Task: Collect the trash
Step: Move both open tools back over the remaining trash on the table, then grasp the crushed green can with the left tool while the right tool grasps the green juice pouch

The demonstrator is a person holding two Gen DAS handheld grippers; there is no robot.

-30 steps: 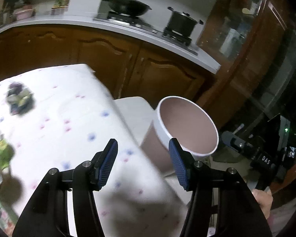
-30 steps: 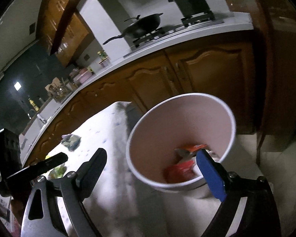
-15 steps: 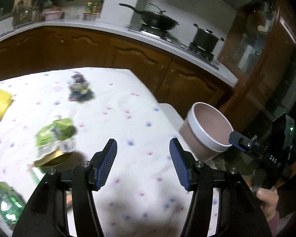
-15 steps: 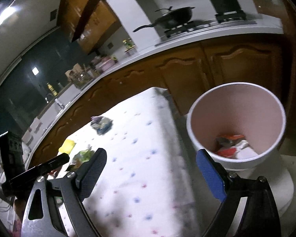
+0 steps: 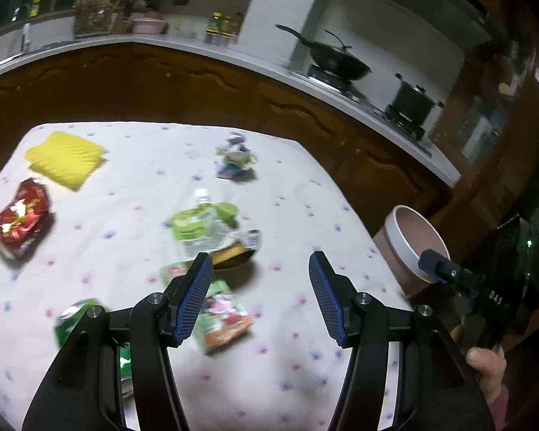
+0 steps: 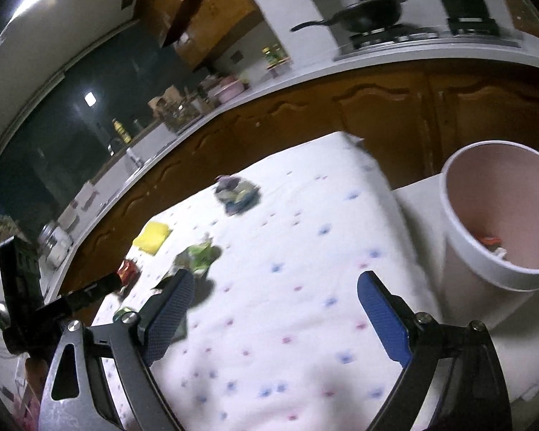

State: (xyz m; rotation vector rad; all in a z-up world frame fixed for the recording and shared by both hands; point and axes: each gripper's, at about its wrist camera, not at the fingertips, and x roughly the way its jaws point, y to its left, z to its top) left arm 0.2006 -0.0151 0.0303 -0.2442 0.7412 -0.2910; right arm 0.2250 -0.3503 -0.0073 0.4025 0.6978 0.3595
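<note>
Left gripper (image 5: 258,294) and right gripper (image 6: 275,318): jaws apart, nothing between.

On the surface (image 5: 305,186) ahead of my left fingers (image 5: 194,300), pouch (image 5: 201,228) at 12 o'clock, sponge (image 5: 66,158) at 10, crumpled wrapper (image 5: 237,158) at 1 behind the pouch, bin (image 5: 409,248) off the surface's edge at 3, carton (image 5: 222,318) nearest me.

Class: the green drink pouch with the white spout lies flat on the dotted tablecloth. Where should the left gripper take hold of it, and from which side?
Probably from above, across the green drink pouch at its narrower neck just under the white spout. Lying flat, the body offers only thin edges; the spout end gives the open left gripper something firmer.
</note>
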